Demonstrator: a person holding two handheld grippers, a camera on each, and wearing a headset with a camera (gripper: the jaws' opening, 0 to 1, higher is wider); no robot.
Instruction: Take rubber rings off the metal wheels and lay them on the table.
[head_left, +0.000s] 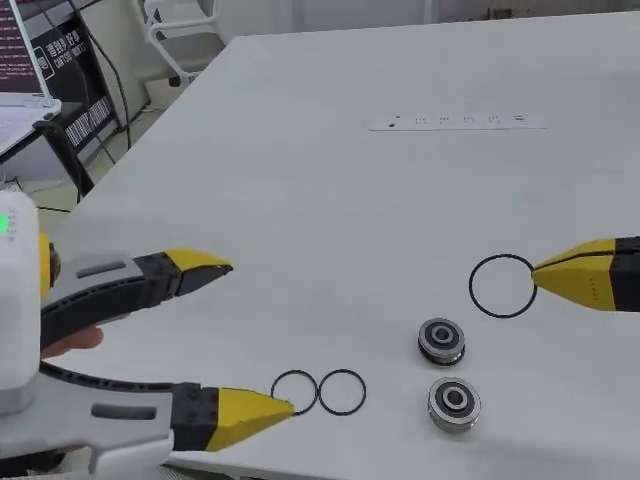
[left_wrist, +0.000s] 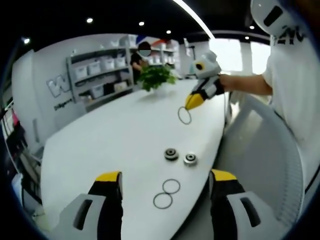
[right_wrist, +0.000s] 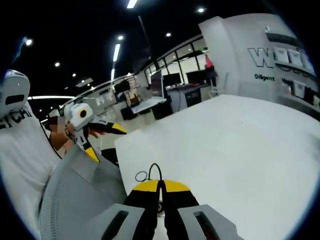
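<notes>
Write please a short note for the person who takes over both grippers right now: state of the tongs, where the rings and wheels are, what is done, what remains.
Left gripper: tongs open, holding nothing, beside the laid rings.
Right gripper: tongs shut on one rubber ring, not yet laid down.
Done: two rings lie side by side on the table.
Two metal wheels lie to their right.
Left: lay the held ring down; check the wheels, as the farther one seems to show a dark band.
</notes>
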